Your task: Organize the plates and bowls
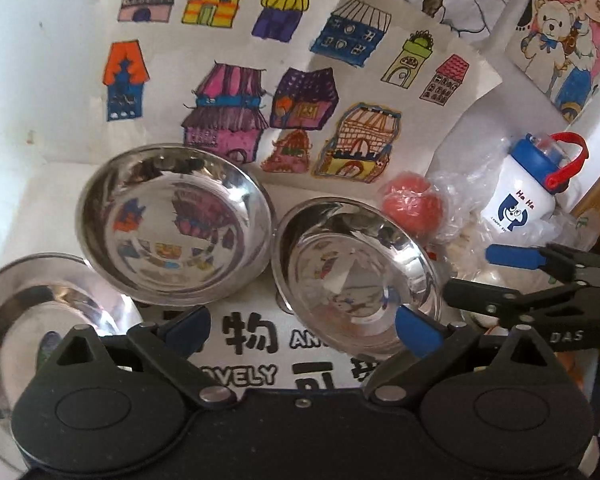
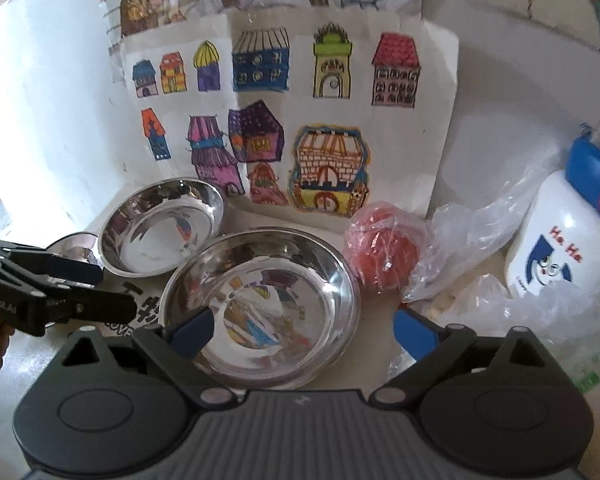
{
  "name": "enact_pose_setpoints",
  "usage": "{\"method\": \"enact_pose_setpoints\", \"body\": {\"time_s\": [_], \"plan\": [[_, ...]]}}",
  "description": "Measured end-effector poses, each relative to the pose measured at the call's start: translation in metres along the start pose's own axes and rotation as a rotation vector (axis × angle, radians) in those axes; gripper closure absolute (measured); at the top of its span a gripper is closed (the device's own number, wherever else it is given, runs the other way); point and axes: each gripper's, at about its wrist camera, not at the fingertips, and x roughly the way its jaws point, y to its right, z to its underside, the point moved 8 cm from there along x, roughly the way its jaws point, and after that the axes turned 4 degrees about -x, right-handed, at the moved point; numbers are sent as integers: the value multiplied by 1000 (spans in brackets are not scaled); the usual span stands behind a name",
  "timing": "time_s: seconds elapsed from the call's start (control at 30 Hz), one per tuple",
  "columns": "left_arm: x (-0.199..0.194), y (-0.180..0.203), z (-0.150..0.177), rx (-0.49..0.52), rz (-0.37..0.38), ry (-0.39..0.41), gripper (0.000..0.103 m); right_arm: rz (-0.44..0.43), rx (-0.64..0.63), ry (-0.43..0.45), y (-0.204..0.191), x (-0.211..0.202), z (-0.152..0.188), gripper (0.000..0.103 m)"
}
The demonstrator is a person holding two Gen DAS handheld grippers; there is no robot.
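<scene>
Three shiny steel bowls, upright, empty: nearest bowl (image 2: 260,304) just ahead of right hand-held gripper (image 2: 302,326); far bowl (image 2: 162,226) beyond-left; third bowl (image 1: 40,336) leftmost.

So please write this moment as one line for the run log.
left hand-held gripper: open, empty | right hand-held gripper: open, over near bowl | far bowl: separate | stacking: not begun

I see three round stainless steel dishes: far dish (image 2: 162,226) against the wall drawing of houses (image 2: 284,120), near dish (image 2: 260,304) right of it and in front, third dish (image 1: 40,340) leftmost. Right of the near dish lies a plastic-wrapped red ball (image 2: 384,254); beyond that stands a white bottle with blue cap (image 2: 564,248).
</scene>
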Motion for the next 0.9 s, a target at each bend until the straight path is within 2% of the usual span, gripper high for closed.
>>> {"method": "enact_pose_setpoints", "body": {"time_s": [0.13, 0.23, 0.33, 0.43, 0.5, 0.7, 0.77, 0.9], "plan": [[12, -2, 0, -34, 21, -34, 8, -36, 8, -36, 3, 12, -4, 11], [21, -5, 1, -47, 28, -56, 18, -45, 31, -62, 7, 21, -4, 16], [28, -8, 1, -61, 44, -69, 20, -7, 40, -84, 12, 30, -3, 18], [34, -7, 0, -58, 52, -74, 22, 16, 38, -118, 15, 40, 1, 29], [38, -8, 0, -62, 55, -90, 26, 21, 43, -135, 17, 46, 3, 34], [47, -13, 1, -91, 63, -122, 45, 26, 38, -157, 17, 54, 3, 52], [50, -15, 1, -104, 69, -135, 57, 36, 38, -169, 18, 57, 2, 59], [56, -19, 2, -131, 80, -153, 73, 64, 34, -190, 22, 62, 2, 72]]}}
